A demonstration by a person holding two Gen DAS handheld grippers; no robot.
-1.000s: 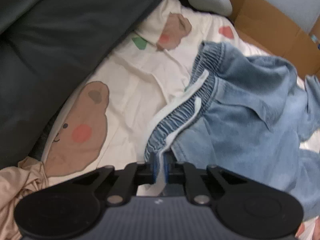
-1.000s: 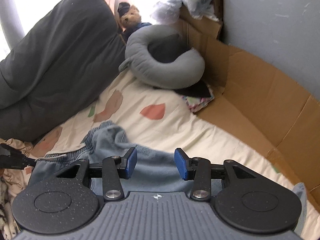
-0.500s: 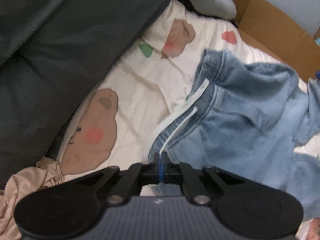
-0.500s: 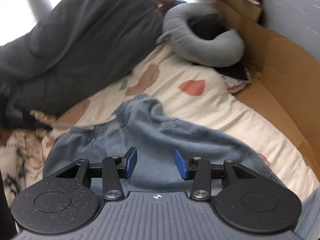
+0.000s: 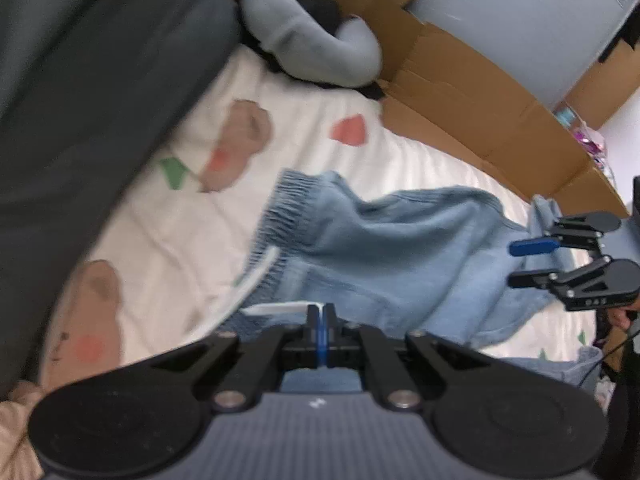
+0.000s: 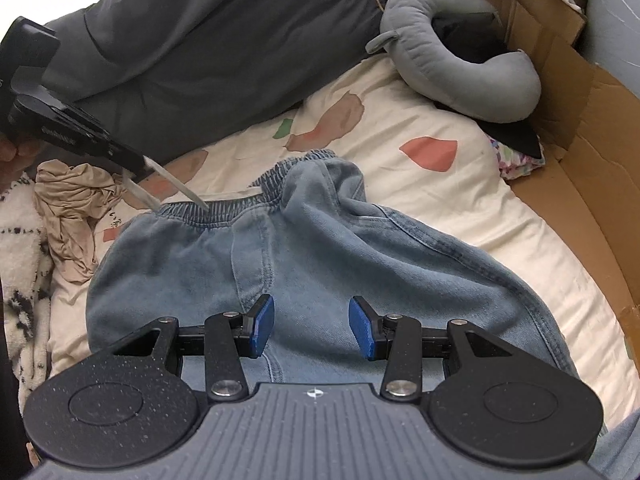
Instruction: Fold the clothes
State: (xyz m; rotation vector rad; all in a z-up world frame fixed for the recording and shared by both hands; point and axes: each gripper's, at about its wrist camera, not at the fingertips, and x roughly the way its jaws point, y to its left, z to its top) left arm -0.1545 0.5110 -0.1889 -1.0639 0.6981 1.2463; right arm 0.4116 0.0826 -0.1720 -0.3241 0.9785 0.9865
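Light blue denim trousers [image 5: 400, 248] [image 6: 320, 248] with an elastic waistband lie rumpled on a cream bedsheet [image 6: 460, 200] printed with bears. My left gripper [image 5: 320, 336] is shut on the trousers' white drawstring [image 5: 276, 309]. In the right wrist view this left gripper [image 6: 138, 168] hangs at the upper left, and the drawstring [image 6: 176, 190] runs taut from its tips down to the waistband. My right gripper [image 6: 311, 328] stands open just above the seat of the trousers with nothing between its fingers. It also shows at the right edge of the left wrist view as the right gripper [image 5: 532, 264], over a trouser leg.
A dark grey duvet [image 6: 208, 40] fills the back left. A grey U-shaped pillow [image 6: 460, 76] and cardboard walls [image 6: 580, 160] close the back and right. A crumpled beige garment [image 6: 72, 216] and a fluffy white blanket [image 6: 20, 240] lie at the left.
My left gripper has shut fully, risen and drawn back, so the waistband has dropped away and only the drawstring stays pinched. My right gripper has tipped down closer over the trousers, still open.
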